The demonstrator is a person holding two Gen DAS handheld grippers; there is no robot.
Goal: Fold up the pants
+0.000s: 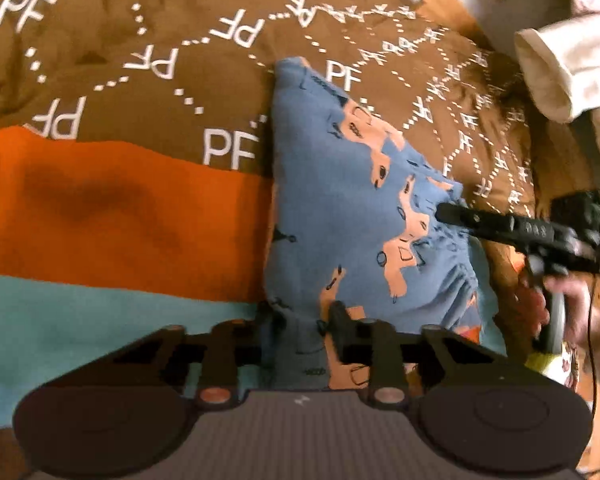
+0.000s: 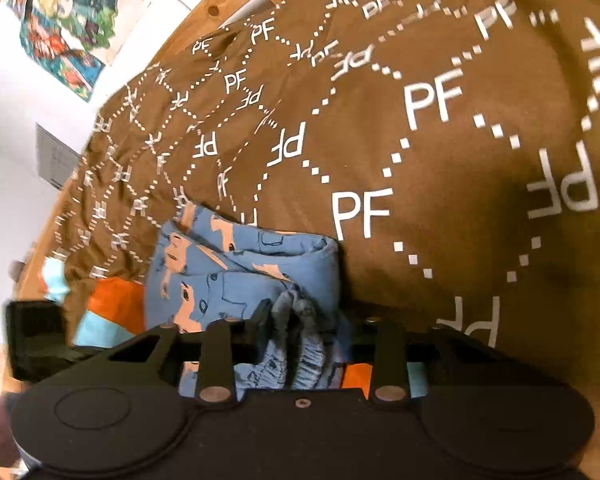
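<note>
Small blue pants (image 1: 340,208) with a peach print lie folded on a brown "PF" bedcover (image 1: 140,80). My left gripper (image 1: 300,316) sits at the pants' near edge with fabric between its fingers, which are close together. My right gripper (image 1: 448,212) reaches in from the right and touches the pants' right side near the gathered waistband. In the right wrist view, the right gripper (image 2: 288,312) is shut on the bunched waistband of the pants (image 2: 240,276).
The bedcover has orange (image 1: 100,200) and light-blue bands (image 1: 80,320) at the near left. A wooden bed frame (image 2: 228,4) and a white wall with a colourful picture (image 2: 68,12) are behind. A cream cloth (image 1: 560,68) hangs at the right.
</note>
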